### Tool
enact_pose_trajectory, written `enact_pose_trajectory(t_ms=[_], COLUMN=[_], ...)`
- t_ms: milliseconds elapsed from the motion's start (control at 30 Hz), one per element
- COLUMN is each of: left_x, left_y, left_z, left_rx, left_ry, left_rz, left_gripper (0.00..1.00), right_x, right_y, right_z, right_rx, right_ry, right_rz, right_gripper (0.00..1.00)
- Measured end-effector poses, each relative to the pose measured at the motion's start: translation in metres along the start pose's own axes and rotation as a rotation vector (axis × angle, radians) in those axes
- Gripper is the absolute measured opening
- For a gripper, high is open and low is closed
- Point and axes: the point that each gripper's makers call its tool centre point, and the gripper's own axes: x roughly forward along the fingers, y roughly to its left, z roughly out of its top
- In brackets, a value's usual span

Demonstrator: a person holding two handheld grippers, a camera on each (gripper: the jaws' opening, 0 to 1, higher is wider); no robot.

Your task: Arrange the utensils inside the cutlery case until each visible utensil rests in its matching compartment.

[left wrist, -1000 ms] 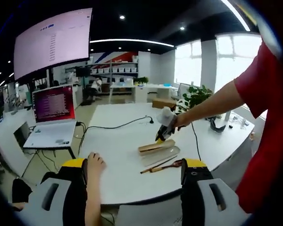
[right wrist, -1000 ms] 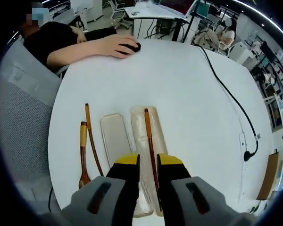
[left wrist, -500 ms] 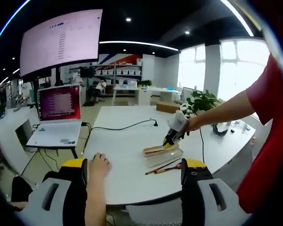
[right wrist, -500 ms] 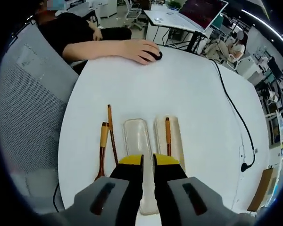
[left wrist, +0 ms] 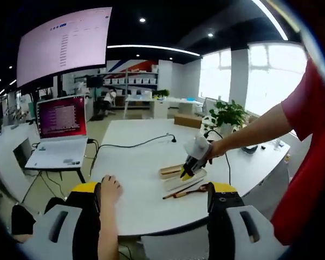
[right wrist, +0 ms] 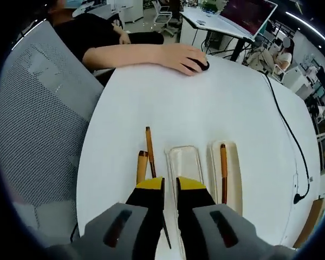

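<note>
Clear plastic, two halves: the cutlery case lies open on the white table (right wrist: 151,92) straight ahead of my right gripper (right wrist: 169,187). The empty tray (right wrist: 185,165) sits just beyond the jaw tips, slightly to their right. The second tray (right wrist: 227,176) lies further right, alongside the first, with one brown chopstick (right wrist: 223,170) resting lengthwise inside it.

Left of the jaw tips, outside the case, I see another chopstick (right wrist: 149,157) and beside it a wooden handle (right wrist: 141,165), both flat on the table. Their near ends pass behind my jaws, so I cannot tell what utensil the handle belongs to.

Right jaws: nearly together, a narrow slit between the yellow-tipped fingers. Nothing is clamped between them.

Beyond the case, far across the table, a seated person's hand (right wrist: 184,57) rests on a dark mouse. A mesh chair back (right wrist: 40,124) stands left of the table edge.

In the left gripper view my left gripper (left wrist: 158,192) has its jaws wide apart and bare, held well back from the table. Between them, in the distance, the right gripper (left wrist: 186,172) hangs over the case (left wrist: 179,176), with the wooden utensils (left wrist: 187,189) on the near side of it. A laptop (left wrist: 59,130) stands far left, a black cable (left wrist: 135,143) runs across the table.
</note>
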Motion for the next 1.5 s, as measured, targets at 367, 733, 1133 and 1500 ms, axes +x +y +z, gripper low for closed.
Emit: enact_pose_trajectory(t_ms=[367, 733, 1133, 1500], left_x=[-0.002, -0.001, 0.002, 0.006], left_y=[-0.005, -0.003, 0.001, -0.003], left_z=[0.001, -0.006, -0.007, -0.010], left_rx=[-0.009, -0.019, -0.027, -0.041], left_ry=[-0.007, 0.012, 0.016, 0.015], left_rz=[0.010, 0.019, 0.023, 0.009], left_gripper=[0.82, 0.82, 0.82, 0.82], right_x=[0.023, 0.030, 0.040, 0.039], right_y=[0.022, 0.027, 0.035, 0.031], right_z=[-0.010, -0.008, -0.010, -0.012], right_rx=[0.013, -0.010, -0.097, 0.031], right_ry=[0.031, 0.046, 0.068, 0.193], right_rz=[0.042, 0.069, 0.090, 0.093], right_gripper=[0.01, 0.03, 0.04, 0.01])
